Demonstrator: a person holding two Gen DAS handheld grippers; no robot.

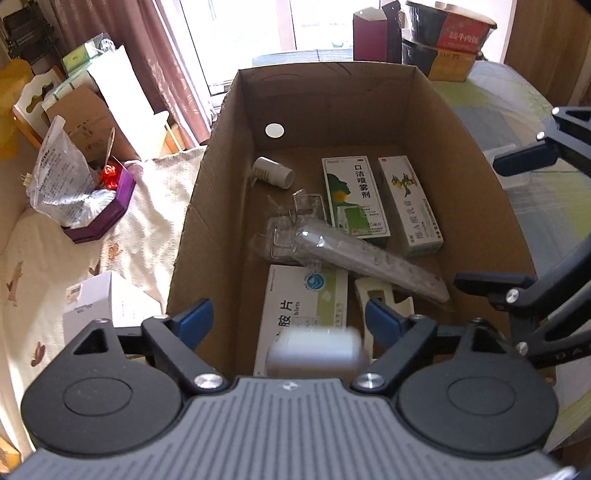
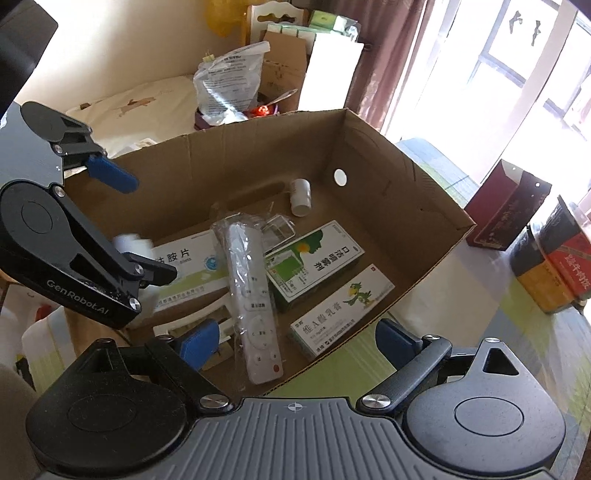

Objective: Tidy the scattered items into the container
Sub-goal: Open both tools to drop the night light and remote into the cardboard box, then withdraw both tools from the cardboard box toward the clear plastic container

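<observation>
An open cardboard box (image 1: 221, 177) (image 2: 424, 199) holds a small white bottle (image 1: 273, 171) (image 2: 301, 195), a green medicine box (image 1: 352, 195) (image 2: 314, 262), a pale box with a bird print (image 1: 410, 205) (image 2: 343, 310), a white remote in clear wrap (image 1: 369, 258) (image 2: 251, 291) and a white tablet box (image 1: 306, 306) (image 2: 192, 266). My left gripper (image 1: 290, 319) (image 2: 153, 229) is open over the box's near end. A blurred white bottle (image 1: 314, 350) (image 2: 129, 242) hangs between its fingers. My right gripper (image 2: 299, 341) (image 1: 480, 221) is open and empty at the box's right wall.
A purple tray (image 1: 107, 221) with a plastic bag sits left of the box on a cream cloth, and a white carton (image 1: 96, 306) lies nearer. Stacked noodle bowls (image 1: 450, 33) (image 2: 554, 269) and a dark red carton (image 1: 373, 37) (image 2: 506, 206) stand behind on the checked cloth (image 1: 546, 206).
</observation>
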